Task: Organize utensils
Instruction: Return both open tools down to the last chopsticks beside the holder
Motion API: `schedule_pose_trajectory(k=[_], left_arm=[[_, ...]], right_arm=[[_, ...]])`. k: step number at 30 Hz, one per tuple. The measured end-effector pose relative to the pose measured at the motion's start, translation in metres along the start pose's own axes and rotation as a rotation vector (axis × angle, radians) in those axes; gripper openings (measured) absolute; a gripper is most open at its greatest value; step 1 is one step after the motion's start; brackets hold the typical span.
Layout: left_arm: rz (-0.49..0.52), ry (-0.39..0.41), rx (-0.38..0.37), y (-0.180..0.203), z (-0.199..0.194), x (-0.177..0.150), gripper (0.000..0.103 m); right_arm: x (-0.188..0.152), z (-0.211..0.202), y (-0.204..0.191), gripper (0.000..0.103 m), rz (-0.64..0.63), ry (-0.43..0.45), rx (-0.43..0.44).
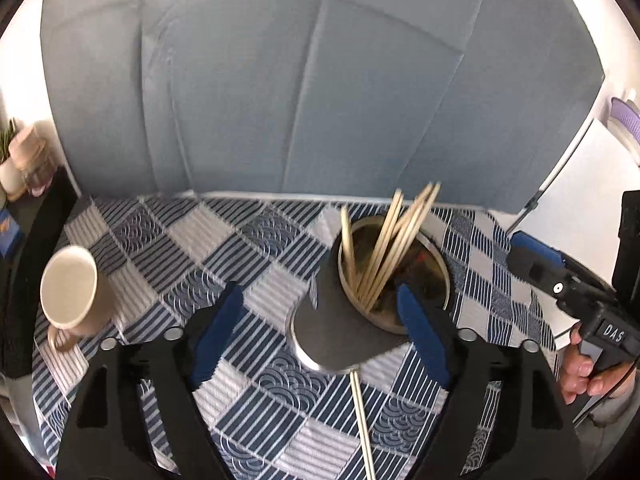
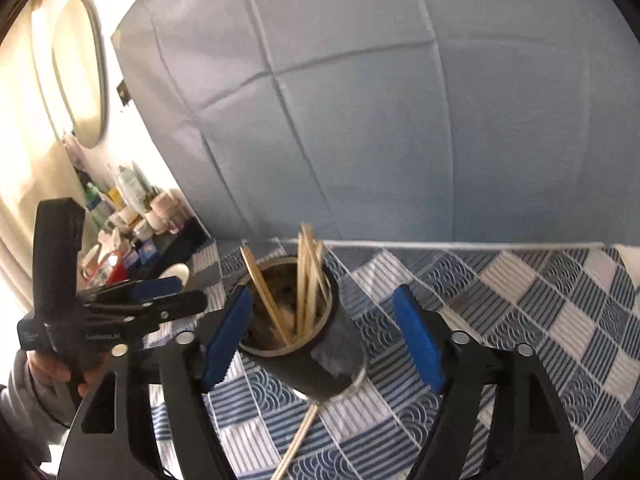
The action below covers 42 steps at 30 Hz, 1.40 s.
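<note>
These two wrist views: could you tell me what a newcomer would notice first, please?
The dark metal holder bristling with chopsticks stands mid-table on the blue checked cloth, between the open left gripper. One stray chopstick lies in front of it, and a beige mug sits far left.

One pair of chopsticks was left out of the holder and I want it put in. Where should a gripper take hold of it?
Grip the pale wooden chopsticks lying on the checked tablecloth at their bare middle, from above, fingers straddling them crosswise. Their far ends sit against the dark cylindrical metal holder, blocking a grip there.
</note>
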<state>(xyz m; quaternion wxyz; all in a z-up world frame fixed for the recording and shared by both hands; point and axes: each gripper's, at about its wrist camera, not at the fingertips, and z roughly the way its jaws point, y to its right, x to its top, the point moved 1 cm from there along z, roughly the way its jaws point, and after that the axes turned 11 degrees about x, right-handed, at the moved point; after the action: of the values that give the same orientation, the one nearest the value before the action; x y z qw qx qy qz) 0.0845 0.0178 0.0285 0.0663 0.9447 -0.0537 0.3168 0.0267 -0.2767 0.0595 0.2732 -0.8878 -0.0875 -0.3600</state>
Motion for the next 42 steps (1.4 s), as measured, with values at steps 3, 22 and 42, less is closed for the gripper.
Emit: schedule_pose_trajectory(k=[3,22,42], left_arm=[[0.017,-0.037,0.011,0.003,0.006,-0.015,0.083],[0.115,-0.351,0.062,0.015,0.076,-0.119,0.094],[0.299,-0.379,0.127,0.056,0.102,-0.149,0.098]], right_arm=[[-0.011,0.0,0.007,0.079,0.026,-0.034,-0.027],[-0.096,0.015,0.051,0.088,0.272,-0.235,-0.116],[-0.148,0.001,0.067,0.088,0.32,-0.314,-0.189]])
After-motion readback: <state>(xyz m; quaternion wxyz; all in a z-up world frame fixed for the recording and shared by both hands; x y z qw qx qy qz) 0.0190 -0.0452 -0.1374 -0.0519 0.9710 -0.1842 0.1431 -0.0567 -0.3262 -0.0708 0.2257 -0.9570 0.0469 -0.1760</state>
